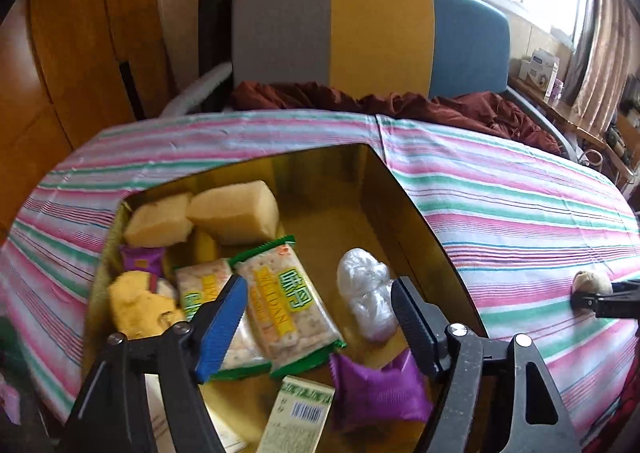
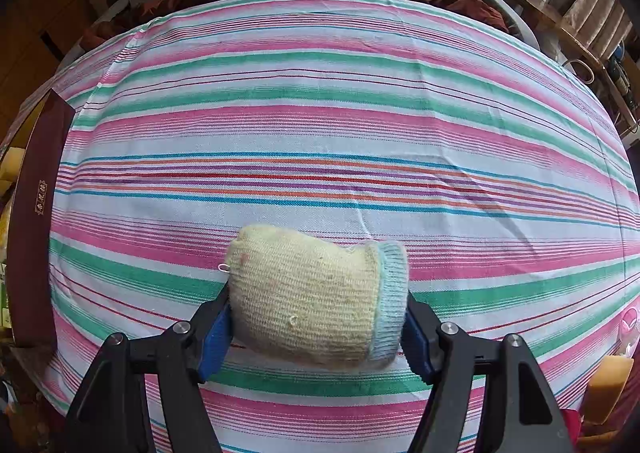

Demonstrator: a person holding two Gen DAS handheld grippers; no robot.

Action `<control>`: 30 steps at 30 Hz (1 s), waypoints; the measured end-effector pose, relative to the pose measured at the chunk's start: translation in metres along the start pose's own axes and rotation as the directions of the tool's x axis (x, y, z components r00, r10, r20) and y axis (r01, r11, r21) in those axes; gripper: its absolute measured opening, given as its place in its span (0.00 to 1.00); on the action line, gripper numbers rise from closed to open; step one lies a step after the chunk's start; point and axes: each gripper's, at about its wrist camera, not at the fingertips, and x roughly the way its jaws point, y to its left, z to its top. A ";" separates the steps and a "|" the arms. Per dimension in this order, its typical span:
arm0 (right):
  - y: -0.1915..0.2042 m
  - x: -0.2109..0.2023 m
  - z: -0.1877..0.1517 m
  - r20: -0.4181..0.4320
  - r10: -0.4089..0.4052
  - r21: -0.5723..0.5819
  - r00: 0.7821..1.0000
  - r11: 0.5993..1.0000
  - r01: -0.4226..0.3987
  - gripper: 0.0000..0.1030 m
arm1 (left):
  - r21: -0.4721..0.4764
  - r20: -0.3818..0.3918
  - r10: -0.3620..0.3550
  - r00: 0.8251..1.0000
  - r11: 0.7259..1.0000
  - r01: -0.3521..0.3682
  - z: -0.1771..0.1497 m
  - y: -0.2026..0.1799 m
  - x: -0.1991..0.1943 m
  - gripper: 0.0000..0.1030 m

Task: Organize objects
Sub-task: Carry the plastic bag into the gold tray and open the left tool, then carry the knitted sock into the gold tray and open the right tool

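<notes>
Gold box [image 1: 384, 189] crowded at left with cracker packs [image 1: 288, 297], far right corner bare, striped cloth [image 2: 320, 113] open beyond.
</notes>
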 end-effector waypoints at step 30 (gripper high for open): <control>0.202 -0.087 0.011 0.223 0.326 -0.348 0.919 0.907 -0.238 0.67 | -0.106 0.083 0.133 0.988 0.987 -0.124 -0.053 0.096 -0.070 0.89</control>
